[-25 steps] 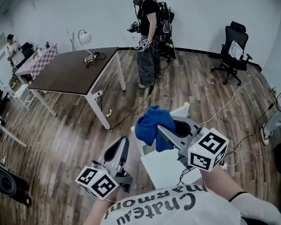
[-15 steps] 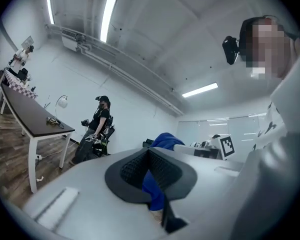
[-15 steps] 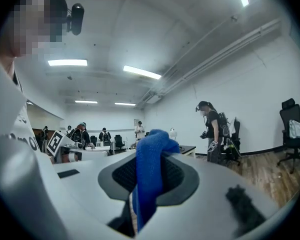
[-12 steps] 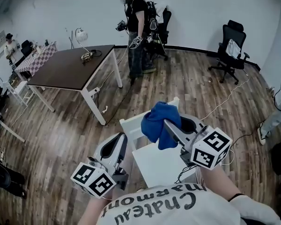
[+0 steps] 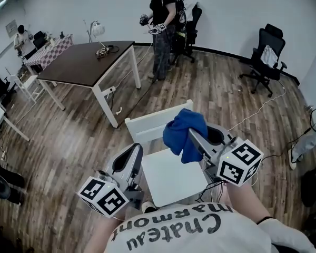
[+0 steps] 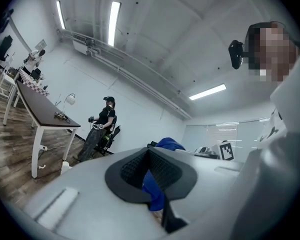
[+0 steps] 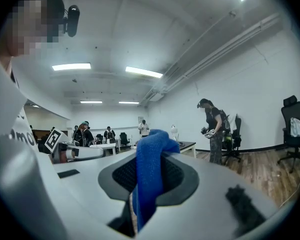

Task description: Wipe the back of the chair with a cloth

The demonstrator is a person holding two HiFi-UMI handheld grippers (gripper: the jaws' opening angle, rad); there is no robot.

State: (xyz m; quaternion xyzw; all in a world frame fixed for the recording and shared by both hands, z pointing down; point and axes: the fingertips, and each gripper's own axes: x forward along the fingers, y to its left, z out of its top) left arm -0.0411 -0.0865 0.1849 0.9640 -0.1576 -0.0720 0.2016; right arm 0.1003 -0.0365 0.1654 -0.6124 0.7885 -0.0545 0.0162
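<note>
**Holding the blue cloth at the chair back**

Gripping the blue cloth (image 5: 182, 137), the right tongs (image 5: 193, 135) are closed on a fold of it. The right gripper view shows the fabric (image 7: 150, 170) pinched between the two dark pads and bunched up above them. In the head view the cloth hangs in a loose bundle over the right end of the white chair's back (image 5: 150, 125). Whether it touches the top rail cannot be told. The chair's white seat (image 5: 171, 177) lies just below, toward 6 o'clock, between the two tongs.

At 7 o'clock from the cloth, the left tongs (image 5: 136, 152) hang beside the left edge of the seat, apart from the chair back. Their jaws stand only narrowly apart and hold nothing. In the left gripper view the blue cloth (image 6: 168, 144) shows beyond them and through the slim gap.

The chair stands on a wood-plank floor (image 5: 68, 141). At 10 o'clock stands a dark-topped table (image 5: 79, 67) on white legs, with a lamp (image 5: 97, 31) at its far edge. Another person (image 5: 162, 22) stands at 12 o'clock, beyond the table's corner. A black office chair (image 5: 266, 51) is at 2 o'clock, well apart from the white chair.
</note>
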